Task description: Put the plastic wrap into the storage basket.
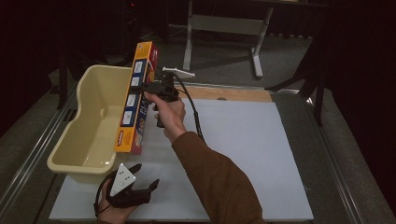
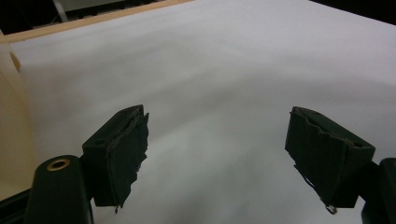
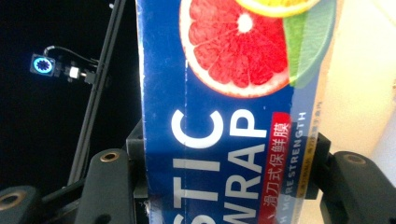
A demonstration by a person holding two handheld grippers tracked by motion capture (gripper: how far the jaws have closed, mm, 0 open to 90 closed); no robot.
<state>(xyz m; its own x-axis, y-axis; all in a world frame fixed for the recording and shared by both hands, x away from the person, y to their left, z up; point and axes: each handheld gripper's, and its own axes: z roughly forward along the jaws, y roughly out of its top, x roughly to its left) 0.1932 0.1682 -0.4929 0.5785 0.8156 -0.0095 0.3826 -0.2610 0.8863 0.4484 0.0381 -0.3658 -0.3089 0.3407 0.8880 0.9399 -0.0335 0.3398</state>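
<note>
Nearest the person, at about seven o'clock on the smooth white sheet covering the table [image 1: 243, 140], the left gripper [image 1: 140, 185] rested in the hand, its jaws spread wide with nothing between them; its worn black pads [image 2: 128, 154] looked frayed at the edges over bare matte surface. Farther out, toward ten o'clock, the right gripper [image 1: 150, 87] was clamped across the long, narrow cardboard box of plastic wrap [image 1: 136, 98], orange on one face and glossy blue with a printed grapefruit slice on another [image 3: 224, 116]. The box was held in the air, tilted, over the right-hand rim of the pale yellow plastic tub [image 1: 93, 126], a deep, rounded, smooth-walled basin sitting at the sheet's left edge. The step in hand seemed to be carrying the box to the tub. The next move would likely call for bringing the box fully over the opening, lowering it lengthwise so its long body cleared the rim, and then releasing it. Beyond lay a wooden strip [image 1: 243, 93] at twelve o'clock and grey metal legs [image 1: 224, 28].
</note>
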